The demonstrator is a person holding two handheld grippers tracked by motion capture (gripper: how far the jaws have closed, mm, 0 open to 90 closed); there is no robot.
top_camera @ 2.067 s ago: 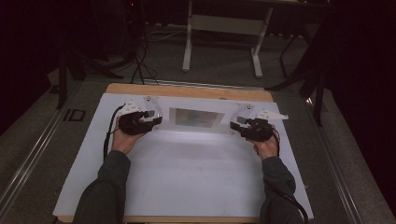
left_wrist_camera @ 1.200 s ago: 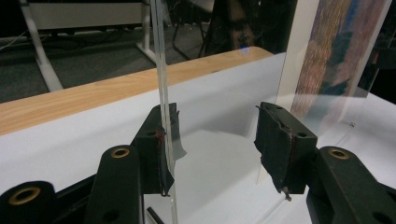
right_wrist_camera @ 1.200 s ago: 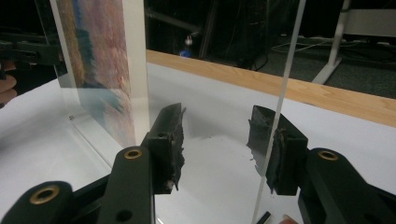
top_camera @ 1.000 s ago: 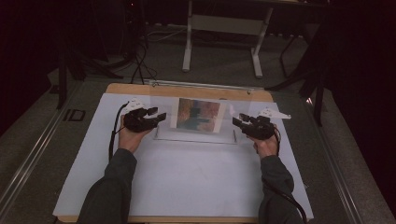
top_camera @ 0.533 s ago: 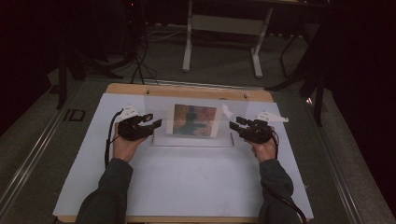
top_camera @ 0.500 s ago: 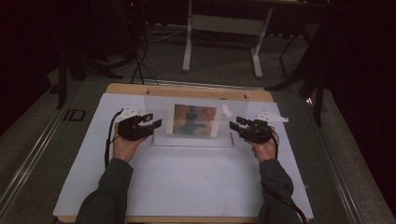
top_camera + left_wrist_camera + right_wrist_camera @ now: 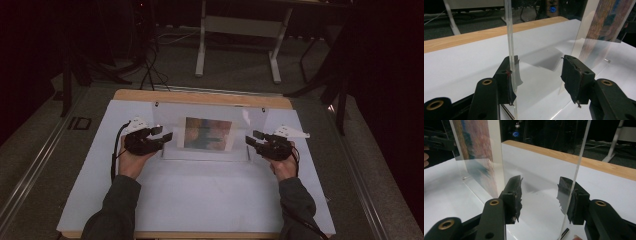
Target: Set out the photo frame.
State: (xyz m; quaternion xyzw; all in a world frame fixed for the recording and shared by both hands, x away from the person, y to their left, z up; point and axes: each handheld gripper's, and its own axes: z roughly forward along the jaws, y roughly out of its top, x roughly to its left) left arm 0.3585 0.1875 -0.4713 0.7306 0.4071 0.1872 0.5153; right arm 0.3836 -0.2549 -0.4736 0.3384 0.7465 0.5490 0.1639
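Observation:
A clear acrylic picture stand (image 7: 170,114) rests upright on the white table top (image 7: 200,200), holding a colourful picture (image 7: 208,133). My left gripper (image 7: 166,136) is at its left end, open; in the left gripper view the left gripper (image 7: 540,75) has a clear panel edge (image 7: 508,30) against its left pad, and the picture panel (image 7: 604,22) stands by its right jaw. My right gripper (image 7: 251,137) is at the right end, open; the right gripper (image 7: 540,193) has a clear panel edge (image 7: 581,152) at its right pad and the picture (image 7: 474,147) left of its left jaw.
The wooden back edge of the table (image 7: 200,97) runs behind the stand. Beyond it on the dark floor are a white table frame (image 7: 202,50) and cables (image 7: 150,60). A metal rail (image 7: 30,175) lies along the left.
The stand went from lying low to upright, its picture now facing me. Both hands and the stand have come slightly nearer to me.

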